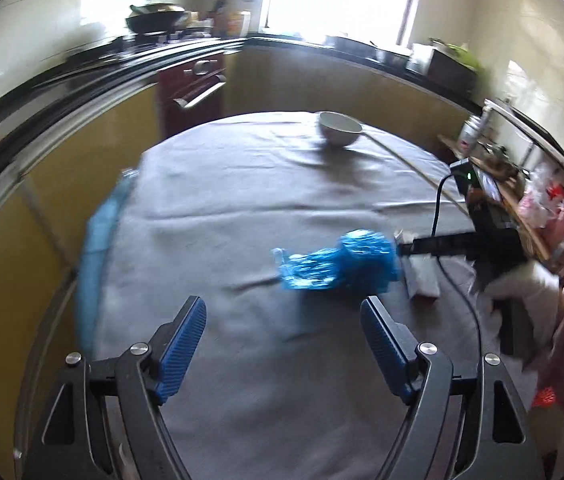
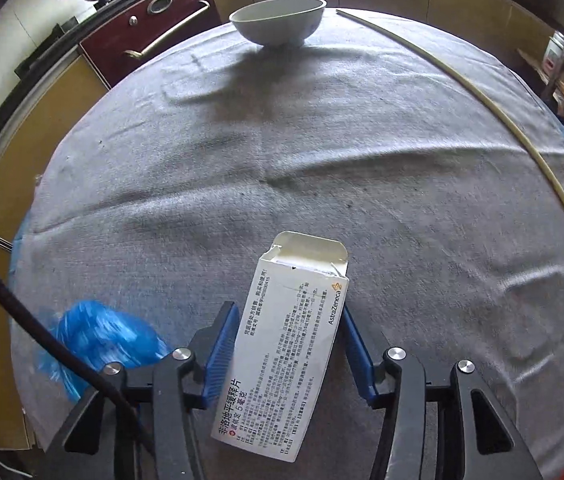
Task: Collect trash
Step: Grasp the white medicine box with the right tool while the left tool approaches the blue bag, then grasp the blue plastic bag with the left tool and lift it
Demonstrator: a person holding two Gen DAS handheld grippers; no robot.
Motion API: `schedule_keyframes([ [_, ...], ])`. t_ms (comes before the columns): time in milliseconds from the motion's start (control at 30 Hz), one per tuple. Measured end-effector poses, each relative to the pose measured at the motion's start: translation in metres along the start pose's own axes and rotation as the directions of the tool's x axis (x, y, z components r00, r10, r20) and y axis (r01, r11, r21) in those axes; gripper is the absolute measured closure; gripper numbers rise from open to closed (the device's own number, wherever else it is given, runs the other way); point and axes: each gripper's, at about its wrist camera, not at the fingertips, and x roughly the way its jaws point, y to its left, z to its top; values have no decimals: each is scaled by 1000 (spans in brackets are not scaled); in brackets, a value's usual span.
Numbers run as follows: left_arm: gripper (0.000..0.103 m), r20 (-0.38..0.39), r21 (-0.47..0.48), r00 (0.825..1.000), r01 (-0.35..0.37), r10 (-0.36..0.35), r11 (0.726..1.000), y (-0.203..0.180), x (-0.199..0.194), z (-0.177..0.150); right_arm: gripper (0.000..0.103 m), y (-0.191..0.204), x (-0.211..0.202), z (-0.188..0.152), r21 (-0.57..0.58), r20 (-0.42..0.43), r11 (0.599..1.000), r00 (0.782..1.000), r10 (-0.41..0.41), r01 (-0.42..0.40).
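Note:
A crumpled blue plastic bag (image 1: 339, 262) lies on the grey tablecloth (image 1: 242, 208), just ahead of my open left gripper (image 1: 283, 312) and a little to its right. It also shows in the right wrist view (image 2: 100, 338), at the lower left. My right gripper (image 2: 287, 322) is closed around a white medicine box (image 2: 287, 348) with its end flap open; both blue pads touch its sides. In the left wrist view the right gripper (image 1: 401, 249) is to the right of the bag, with the box (image 1: 421, 276) under it.
A white bowl (image 2: 278, 20) stands at the table's far edge. A thin pale stick (image 2: 521, 140) lies along the right side. Yellow cabinets and a dark red oven (image 2: 150, 28) ring the table. A cluttered shelf (image 1: 541, 200) stands at the right.

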Motion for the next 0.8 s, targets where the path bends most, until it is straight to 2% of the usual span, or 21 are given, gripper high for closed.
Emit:
schedule_keyframes([
  [67,23,-16,17,999,28,-28,999,-12,15,10,49,-13,-6,-9,14,4,1000,1000,8,-9],
  [167,23,-64,-7,996,65,-66,998,-24,38,21,49,-32,-14,-26,32,4,999,1000,19,-19],
  [233,23,-72,-17,992,106,-107,994,-33,50,30,49,-46,-23,-37,56,1,997,999,48,-48],
  [367,22,-113,-19,985,133,-134,991,-54,77,42,49,-64,-42,-62,80,27,992,995,94,-95],
  [567,22,-200,-6,976,87,-86,996,-73,123,47,49,-95,-77,-97,117,112,979,981,157,-170],
  [800,22,-232,-66,969,72,-86,995,-72,147,46,49,-125,-110,-128,130,181,973,970,164,-189],
])
